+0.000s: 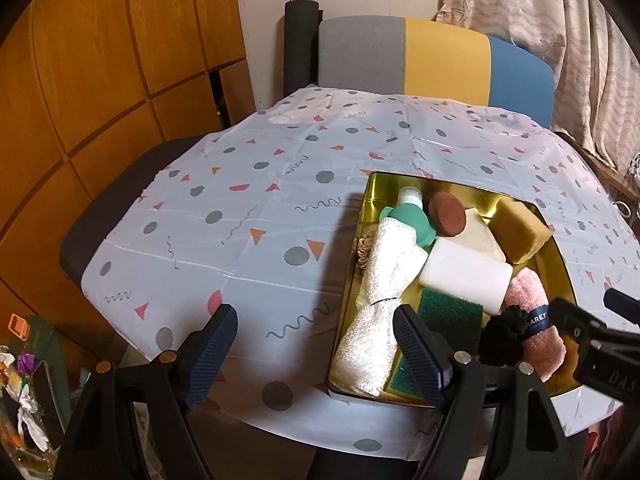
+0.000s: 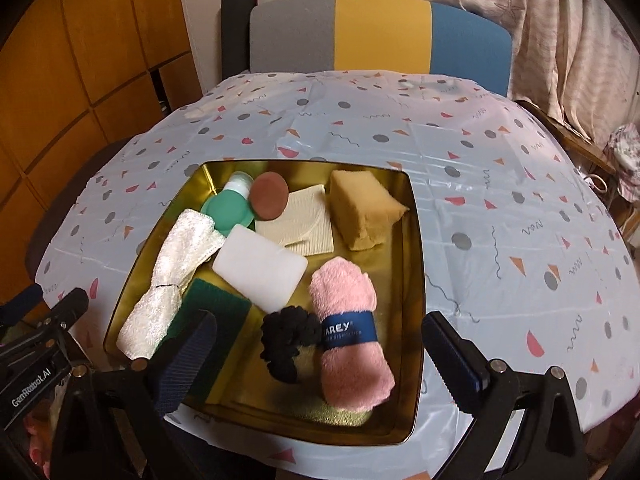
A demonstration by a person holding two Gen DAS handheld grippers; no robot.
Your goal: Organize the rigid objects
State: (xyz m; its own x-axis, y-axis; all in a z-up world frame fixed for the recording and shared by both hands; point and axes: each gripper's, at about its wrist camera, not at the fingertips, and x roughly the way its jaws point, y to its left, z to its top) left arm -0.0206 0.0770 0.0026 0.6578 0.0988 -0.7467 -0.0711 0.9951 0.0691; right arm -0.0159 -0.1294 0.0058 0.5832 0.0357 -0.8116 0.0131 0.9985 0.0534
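Observation:
A gold tin (image 2: 417,280) sits on the patterned tablecloth. Inside it lie a green bottle (image 2: 229,206), a brown disc (image 2: 269,196), a yellow sponge (image 2: 362,208), a white block (image 2: 260,266), a white rolled towel (image 2: 168,276), a green scouring pad (image 2: 216,304), a black scrunchie (image 2: 286,340) and a pink rolled towel (image 2: 348,328). My right gripper (image 2: 320,364) hangs open above the tin's near end, the scrunchie and pink towel below its gap, untouched. My left gripper (image 1: 316,356) is open over the left wall of the tin (image 1: 352,280), holding nothing.
A chair back (image 2: 380,32) in grey, yellow and blue stands behind the table. Wooden cupboards (image 1: 100,80) line the left, curtains (image 2: 560,40) the right. The tablecloth (image 1: 240,208) spreads left of the tin. Clutter (image 1: 24,400) lies on the floor at the lower left.

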